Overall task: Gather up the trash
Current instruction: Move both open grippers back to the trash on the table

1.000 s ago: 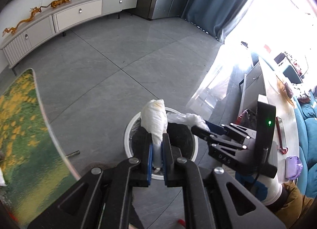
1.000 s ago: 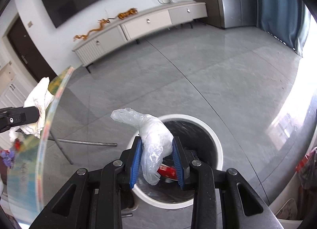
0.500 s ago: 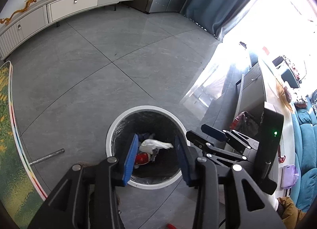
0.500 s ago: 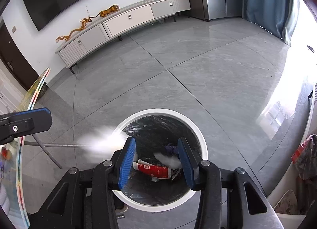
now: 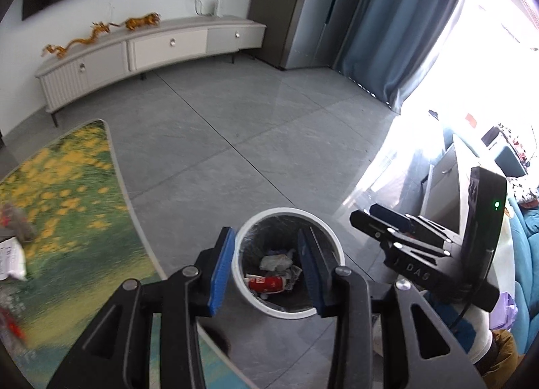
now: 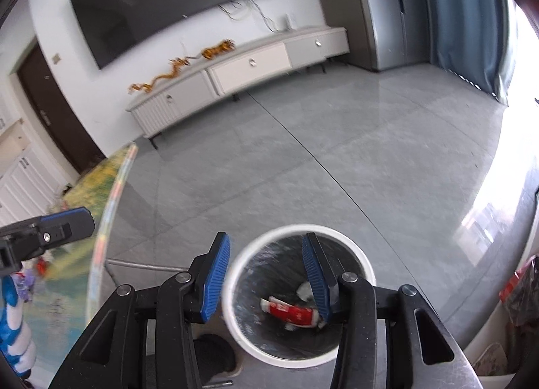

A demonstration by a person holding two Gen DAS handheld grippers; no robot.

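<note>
Home living room: wall-mounted black flat television [image 6: 175,8], long white low media cabinet [image 5: 151,49], blue floor-length curtains [image 5: 397,28], grey tiled floor [image 5: 252,126].

Between the blue-padded black jaws sits a white-rimmed bin [image 5: 289,214] with a dark liner, holding a red-and-white wrapper [image 5: 266,283] and pale grey crumpled paper [image 5: 276,261]. Left of the jaws, the bench [image 5: 67,207] shows yellow flowers on green. The floor [image 5: 235,126] is grey tile.
</note>
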